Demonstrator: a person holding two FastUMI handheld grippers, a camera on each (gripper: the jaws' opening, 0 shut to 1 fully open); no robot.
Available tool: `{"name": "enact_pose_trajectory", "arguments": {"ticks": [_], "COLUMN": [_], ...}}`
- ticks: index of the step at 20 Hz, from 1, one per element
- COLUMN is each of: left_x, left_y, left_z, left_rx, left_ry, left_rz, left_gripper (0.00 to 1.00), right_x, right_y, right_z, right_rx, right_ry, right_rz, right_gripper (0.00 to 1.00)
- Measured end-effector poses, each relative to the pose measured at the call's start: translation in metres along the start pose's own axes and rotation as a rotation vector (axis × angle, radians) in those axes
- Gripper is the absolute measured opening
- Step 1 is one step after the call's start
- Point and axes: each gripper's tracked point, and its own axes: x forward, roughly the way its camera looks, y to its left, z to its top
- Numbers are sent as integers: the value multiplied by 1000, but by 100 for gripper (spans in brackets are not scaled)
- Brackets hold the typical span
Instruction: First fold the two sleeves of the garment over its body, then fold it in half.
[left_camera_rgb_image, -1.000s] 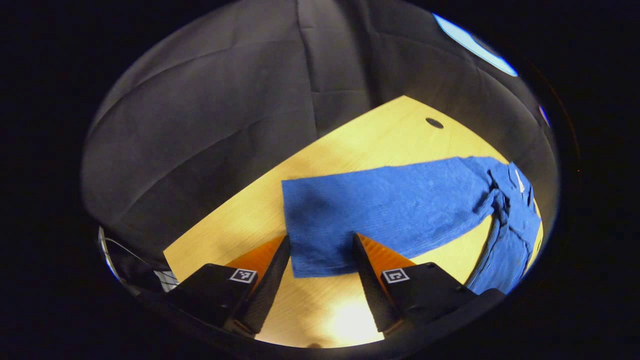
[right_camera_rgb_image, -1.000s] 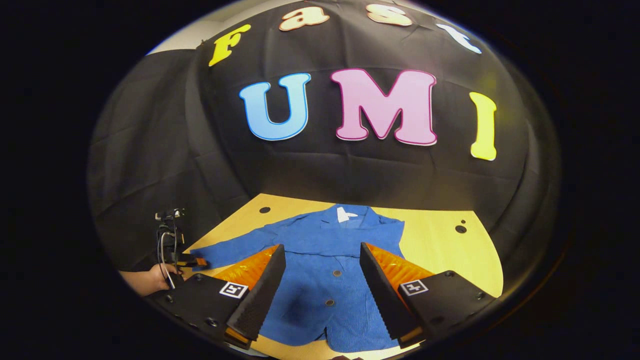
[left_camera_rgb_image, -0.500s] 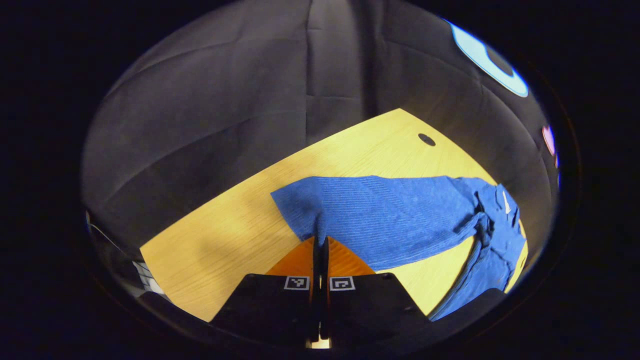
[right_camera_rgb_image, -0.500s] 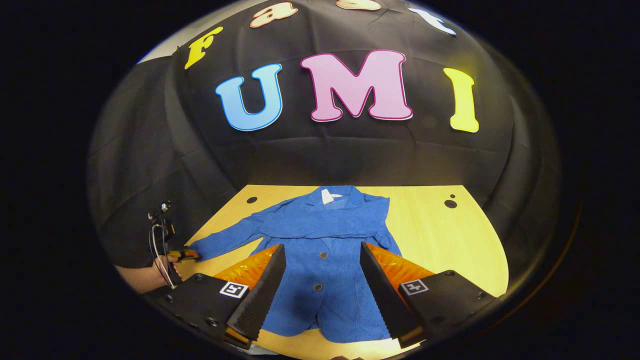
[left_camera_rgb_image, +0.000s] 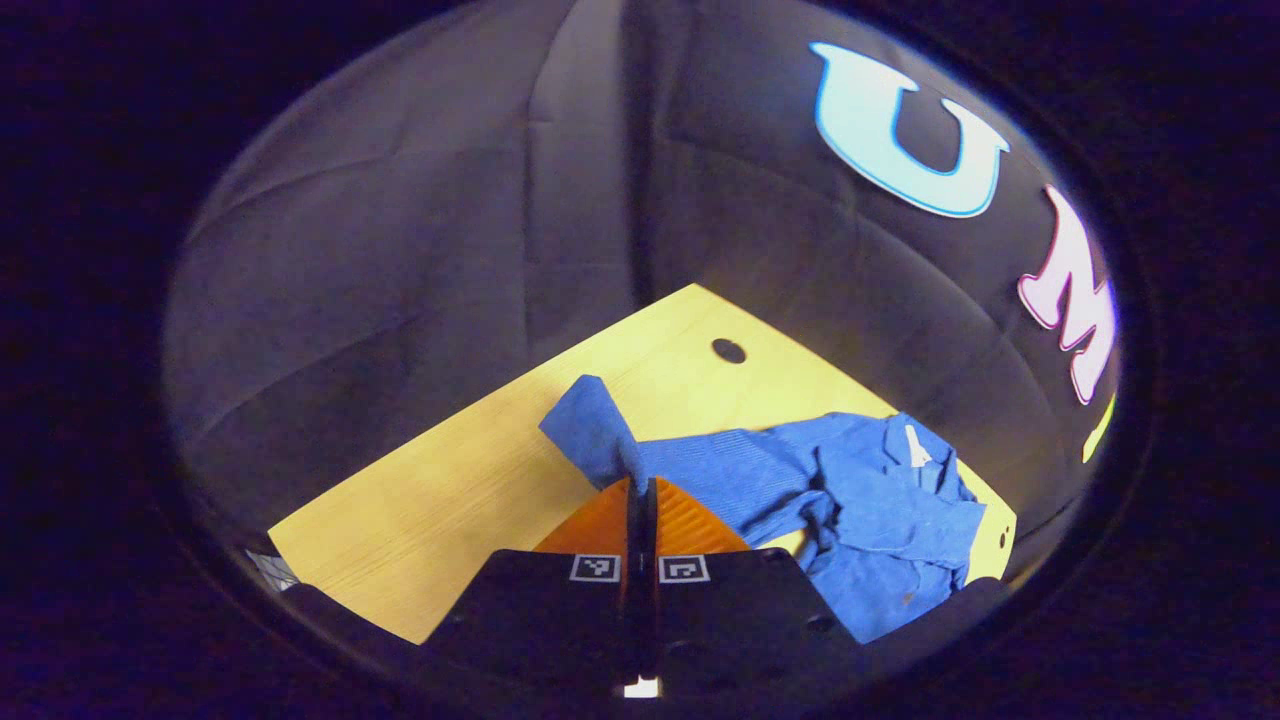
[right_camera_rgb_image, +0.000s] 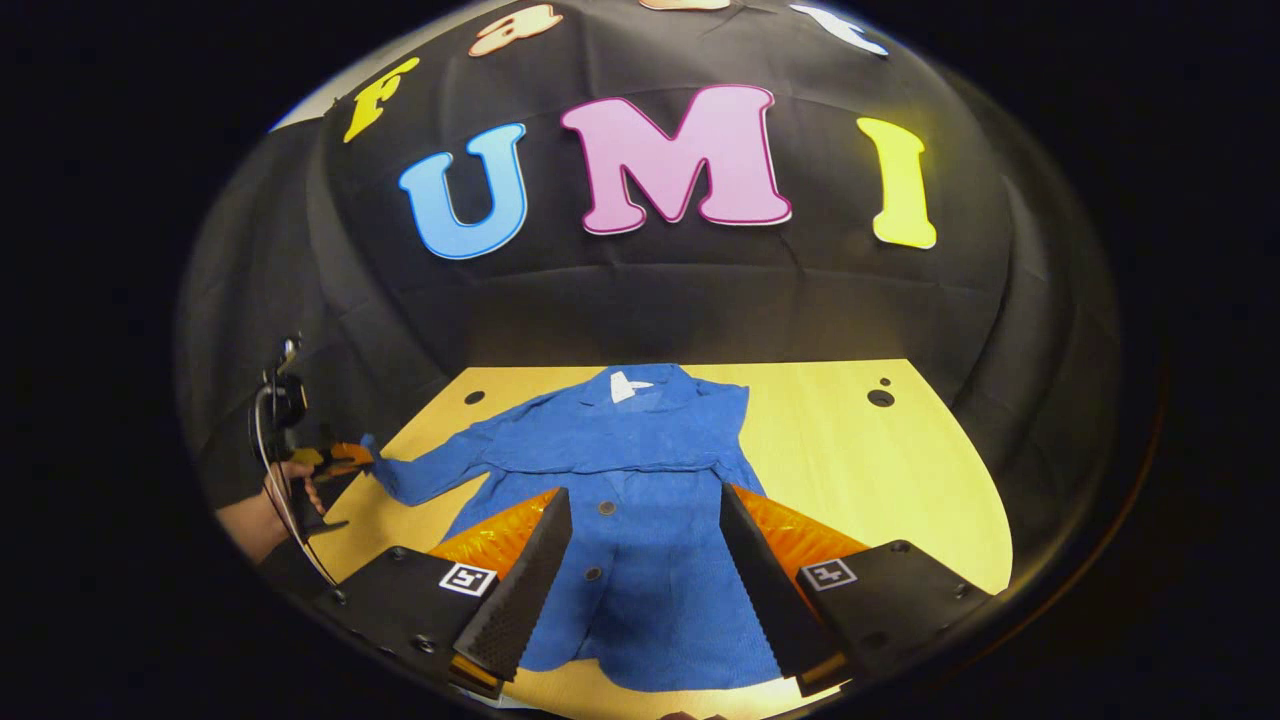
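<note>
A blue buttoned jacket (right_camera_rgb_image: 640, 500) lies face up on the yellow wooden table (right_camera_rgb_image: 850, 470), collar toward the far wall. One sleeve is folded across its chest. The other sleeve (right_camera_rgb_image: 425, 475) stretches out to the left, its cuff (left_camera_rgb_image: 595, 425) raised off the table. My left gripper (left_camera_rgb_image: 638, 487) is shut on that cuff; in the right gripper view the left gripper (right_camera_rgb_image: 345, 458) shows at the far left, held by a hand (right_camera_rgb_image: 265, 500). My right gripper (right_camera_rgb_image: 640, 495) hovers open above the jacket's lower front, nothing between its fingers.
The table (left_camera_rgb_image: 450, 490) has small round holes near its far corners (right_camera_rgb_image: 880, 397) (left_camera_rgb_image: 728, 351). Black cloth walls close in behind and to the left of it. Bare wood lies right of the jacket.
My left gripper closed on the sleeve cuff and has lifted it, swinging toward the jacket's body. The right gripper drew back slightly and stays open.
</note>
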Motion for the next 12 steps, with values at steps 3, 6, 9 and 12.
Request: {"name": "enact_pose_trajectory", "arguments": {"ticks": [3,6,9,12], "left_x": [1,2,10,22], "left_y": [-94,-202,-297,-381], "left_z": [9,-2,-41,-92], "left_rx": [106,198,287,388], "left_ry": [-27,-32,-6,57], "left_rz": [-105,-235,-342,-415], "left_gripper": [0,0,0,0], "right_x": [3,4,3,0], "right_y": [-18,-50,-89,-119], "right_z": [-5,-8,-10,-18], "right_rx": [18,2,-10,28], "right_ry": [11,13,20,41], "right_rz": [-2,-34,-80,-116], "right_gripper": [95,95,95,95]}}
